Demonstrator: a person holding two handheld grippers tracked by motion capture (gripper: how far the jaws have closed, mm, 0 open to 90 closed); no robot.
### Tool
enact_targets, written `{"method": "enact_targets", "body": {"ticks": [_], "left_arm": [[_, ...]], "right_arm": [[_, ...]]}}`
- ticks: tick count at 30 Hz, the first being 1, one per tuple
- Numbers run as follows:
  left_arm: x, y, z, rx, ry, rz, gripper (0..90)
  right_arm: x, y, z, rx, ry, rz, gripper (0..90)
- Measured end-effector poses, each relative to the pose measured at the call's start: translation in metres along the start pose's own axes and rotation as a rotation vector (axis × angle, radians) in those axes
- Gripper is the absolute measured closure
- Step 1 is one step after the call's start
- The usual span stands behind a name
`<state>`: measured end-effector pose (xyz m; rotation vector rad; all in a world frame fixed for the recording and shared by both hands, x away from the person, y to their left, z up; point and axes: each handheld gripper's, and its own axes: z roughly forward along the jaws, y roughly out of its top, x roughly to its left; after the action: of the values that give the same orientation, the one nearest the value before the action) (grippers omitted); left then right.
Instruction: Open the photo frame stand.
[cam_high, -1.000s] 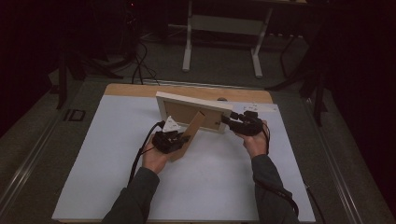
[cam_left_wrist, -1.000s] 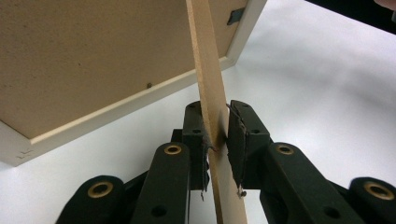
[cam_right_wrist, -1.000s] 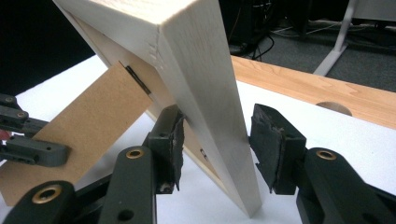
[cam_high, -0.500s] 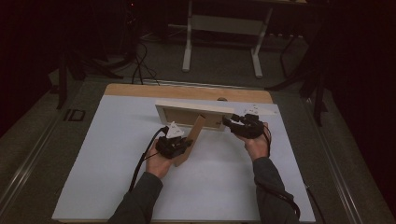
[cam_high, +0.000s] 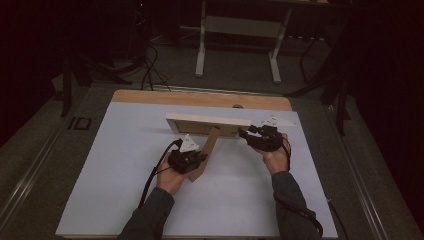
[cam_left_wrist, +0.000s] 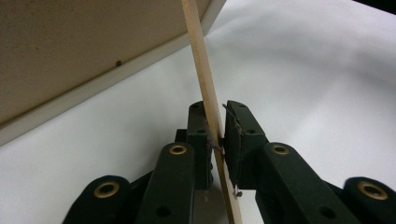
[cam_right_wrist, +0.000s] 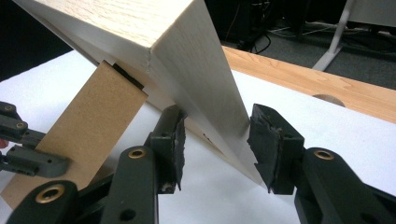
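A light wooden picture frame (cam_high: 207, 121) stands on its long edge at the middle of the white table mat (cam_high: 115, 170), its back toward me. A brown stand leg (cam_high: 209, 147) slants from its back down to the mat. My left gripper (cam_high: 200, 159) is shut on that thin leg (cam_left_wrist: 201, 70), pinching it edge-on between the pads, as the left gripper (cam_left_wrist: 215, 126) view shows. My right gripper (cam_high: 245, 133) is at the frame's right end. There, the right gripper (cam_right_wrist: 215, 140) has its jaws on either side of the frame's (cam_right_wrist: 187, 60) lower corner, with the leg (cam_right_wrist: 93, 121) to the left.
A bare wooden strip (cam_high: 150, 96) with a round hole (cam_high: 238, 106) runs along the table's far edge. A white desk base (cam_high: 235, 25) and cables lie on the dark floor beyond. Both gripper cables trail back along the forearms.
The frame has tipped from a tilted pose to stand upright on the mat. Both hands have lowered slightly with it, the left still on the stand leg.
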<state>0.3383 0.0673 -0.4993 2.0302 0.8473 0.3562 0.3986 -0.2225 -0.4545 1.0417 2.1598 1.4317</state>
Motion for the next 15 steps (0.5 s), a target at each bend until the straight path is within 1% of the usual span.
{"method": "enact_targets", "body": {"ticks": [4, 8, 11, 12, 15], "left_arm": [[0.001, 0.0, -0.001, -0.005, -0.011, 0.0, 77.0], [0.001, 0.0, -0.005, -0.026, -0.032, -0.01, 72.4], [0.002, 0.0, -0.007, -0.033, -0.036, -0.013, 70.6], [0.003, 0.0, -0.01, -0.045, -0.046, -0.021, 69.7], [0.004, 0.0, -0.013, -0.055, -0.049, -0.025, 68.5]], "right_arm": [[0.0, 0.0, 0.0, -0.002, 0.001, 0.01, 55.2], [0.0, -0.001, 0.0, -0.001, 0.001, 0.009, 55.6], [0.0, -0.002, -0.001, 0.001, 0.002, 0.012, 56.1], [-0.001, -0.003, 0.0, 0.002, -0.001, 0.014, 56.3], [-0.001, -0.005, 0.0, 0.007, -0.003, 0.019, 56.2]]}}
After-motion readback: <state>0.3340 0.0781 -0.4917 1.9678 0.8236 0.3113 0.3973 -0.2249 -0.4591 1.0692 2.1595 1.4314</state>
